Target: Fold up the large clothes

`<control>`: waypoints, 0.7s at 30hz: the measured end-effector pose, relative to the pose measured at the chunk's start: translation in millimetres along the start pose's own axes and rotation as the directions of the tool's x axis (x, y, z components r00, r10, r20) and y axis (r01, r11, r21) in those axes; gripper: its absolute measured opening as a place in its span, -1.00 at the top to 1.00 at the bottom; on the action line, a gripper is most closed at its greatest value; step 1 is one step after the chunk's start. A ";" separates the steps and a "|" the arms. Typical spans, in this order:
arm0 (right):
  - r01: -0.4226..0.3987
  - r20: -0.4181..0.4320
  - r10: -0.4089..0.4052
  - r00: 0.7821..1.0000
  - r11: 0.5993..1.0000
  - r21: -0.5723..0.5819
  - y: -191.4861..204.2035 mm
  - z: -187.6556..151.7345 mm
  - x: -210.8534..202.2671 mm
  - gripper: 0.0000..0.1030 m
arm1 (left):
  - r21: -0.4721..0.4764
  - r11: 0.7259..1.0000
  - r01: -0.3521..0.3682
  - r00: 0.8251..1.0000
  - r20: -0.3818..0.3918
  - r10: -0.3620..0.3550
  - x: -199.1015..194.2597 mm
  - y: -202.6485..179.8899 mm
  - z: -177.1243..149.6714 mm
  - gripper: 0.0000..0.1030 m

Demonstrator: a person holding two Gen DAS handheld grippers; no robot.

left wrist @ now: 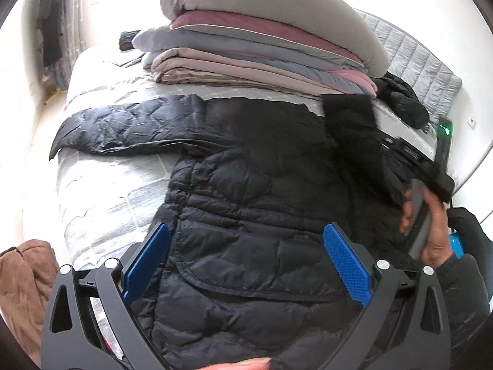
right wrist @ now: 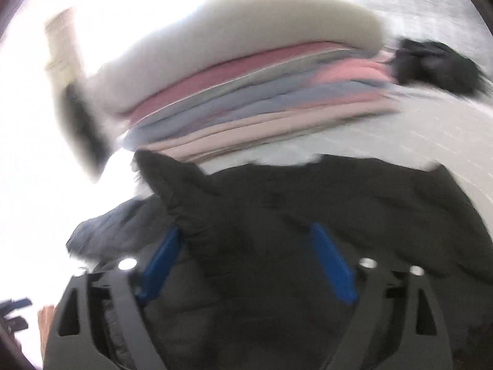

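A black quilted puffer jacket [left wrist: 246, 191] lies spread on the bed, one sleeve [left wrist: 123, 126] stretched out to the left. My left gripper [left wrist: 246, 243] is open just above the jacket's lower body, its blue pads wide apart. My right gripper [right wrist: 246, 246] is open, with a raised fold of the jacket [right wrist: 185, 197] between its blue pads; that view is blurred by motion. In the left wrist view the right gripper's body [left wrist: 431, 172] is at the right edge, over the jacket's right side.
A stack of folded blankets [left wrist: 246, 49] topped by a grey pillow [left wrist: 262, 3] sits at the back of the bed [left wrist: 107, 191]. A small dark garment [left wrist: 403, 98] lies behind right. A brown garment [left wrist: 24, 280] hangs at the bed's near left corner.
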State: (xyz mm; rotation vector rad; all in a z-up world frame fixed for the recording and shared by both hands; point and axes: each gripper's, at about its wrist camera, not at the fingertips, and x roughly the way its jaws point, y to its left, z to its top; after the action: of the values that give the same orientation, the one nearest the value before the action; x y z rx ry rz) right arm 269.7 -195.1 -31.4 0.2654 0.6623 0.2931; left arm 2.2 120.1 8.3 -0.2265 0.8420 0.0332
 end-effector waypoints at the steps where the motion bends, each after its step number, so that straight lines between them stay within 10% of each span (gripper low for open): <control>1: 0.058 -0.036 -0.057 0.998 0.997 0.049 -18.3 -1.0 10.1 -0.70 | -0.006 1.000 -0.007 1.000 -0.001 0.007 1.8 2.6 0.2 -0.88; 4: 0.041 -0.191 -0.010 0.981 0.987 0.158 -45.7 -20.4 39.0 -0.70 | -0.028 0.999 -0.021 1.000 -0.013 0.020 6.7 10.7 1.0 -0.88; 12: -0.254 -0.063 0.251 0.966 0.967 -0.032 30.0 -12.4 2.0 -0.72 | -0.082 0.997 -0.006 0.999 -0.037 0.003 9.1 27.6 0.4 -0.88; 16: -0.258 0.022 0.261 0.965 0.934 0.247 -3.2 -2.9 17.8 -0.73 | -0.097 0.995 0.005 1.000 -0.027 -0.007 4.0 32.6 1.9 -0.88; 18: -0.180 -0.094 0.214 0.972 0.941 0.285 -4.3 -2.9 48.3 -0.73 | -0.107 0.994 0.013 1.000 -0.026 -0.015 2.8 35.0 2.5 -0.88; 21: -0.271 -0.279 0.369 0.887 0.903 0.333 15.9 -8.8 94.4 -0.75 | -0.120 0.992 0.027 0.999 -0.034 -0.032 3.5 38.3 2.8 -0.88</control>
State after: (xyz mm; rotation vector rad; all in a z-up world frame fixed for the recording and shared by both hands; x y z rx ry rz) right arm 332.1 -146.2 -85.8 0.6176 1.0041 0.5745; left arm 2.0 157.8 0.3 -0.3527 0.8736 0.0518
